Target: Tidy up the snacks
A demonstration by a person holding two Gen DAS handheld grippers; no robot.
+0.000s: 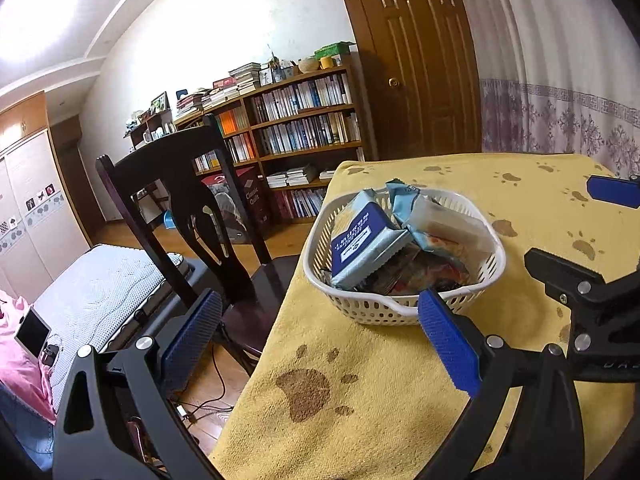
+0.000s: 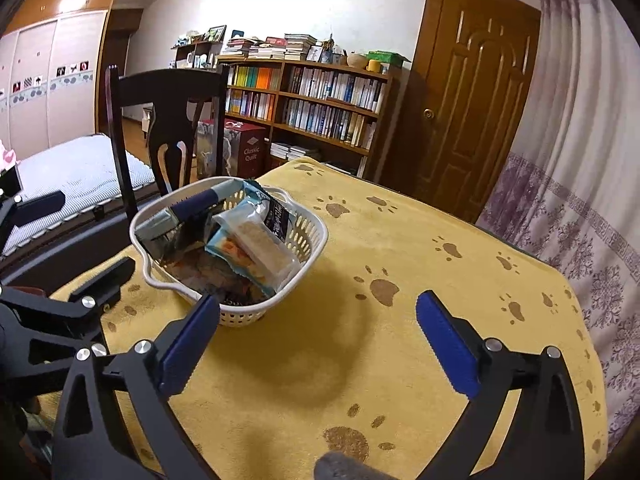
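Note:
A white perforated basket stands on the yellow paw-print cloth and holds several snack packets. Among them are a blue-and-white packet leaning at the left, a clear-windowed wafer packet, and dark wrappers beneath. My left gripper is open, empty, just in front of the basket's near rim, its right pad beside the basket's spout. My right gripper is open and empty over bare cloth, right of the basket. The other gripper's black frame shows at the edge of each view.
The table under the yellow cloth ends at its left edge near a dark wooden chair. Behind stand a bookshelf, a wooden door, a curtain and a bed.

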